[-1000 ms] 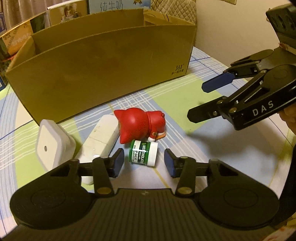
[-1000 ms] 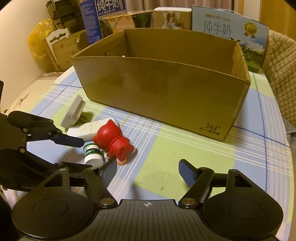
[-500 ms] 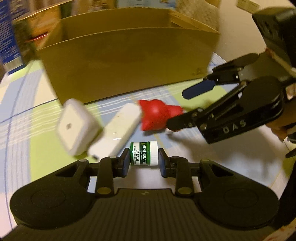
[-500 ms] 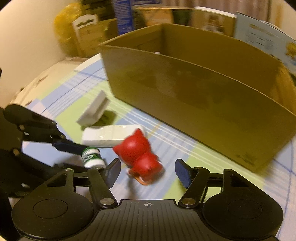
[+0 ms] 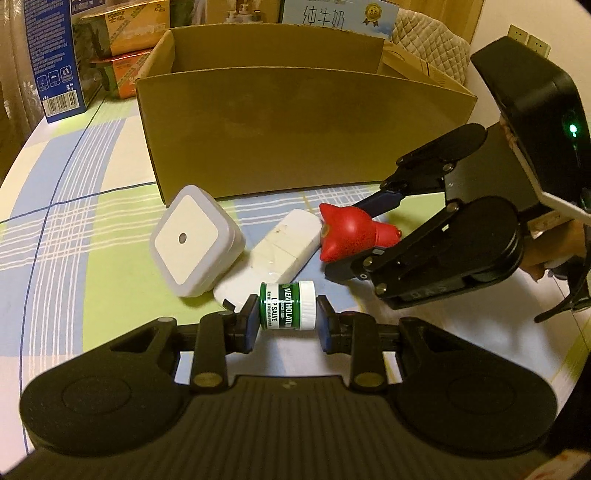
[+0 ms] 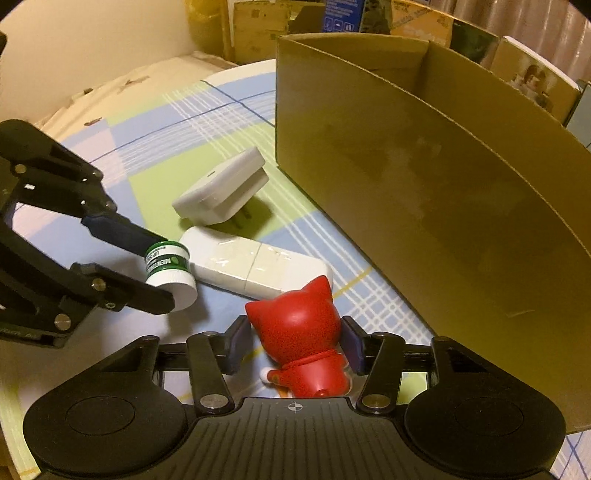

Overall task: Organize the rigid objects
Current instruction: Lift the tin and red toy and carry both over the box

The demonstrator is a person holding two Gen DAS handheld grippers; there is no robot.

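Observation:
My left gripper (image 5: 286, 321) is shut on a small green lip salve jar (image 5: 287, 305) with a white lid, held sideways by its two ends; the jar (image 6: 168, 271) sits just above or on the cloth, and I cannot tell which. My right gripper (image 6: 295, 339) is closing around a red cat figurine (image 6: 295, 321) that lies between its pads, with a thin gap still showing on each side. In the left wrist view the same figurine (image 5: 347, 232) lies inside the right gripper (image 5: 351, 240). An open cardboard box (image 5: 295, 129) stands just behind.
A long white block (image 5: 284, 243) and a square white plug-in light (image 5: 192, 236) lie on the checked tablecloth (image 5: 74, 221) between the jar and the box. Printed cartons (image 5: 55, 55) and a quilted chair back (image 5: 424, 29) stand behind the box. A person's hand (image 5: 554, 243) holds the right gripper.
My left gripper shut on the lip salve jar and rolled. The right gripper swung in over the red figurine, and its jaws narrowed around it.

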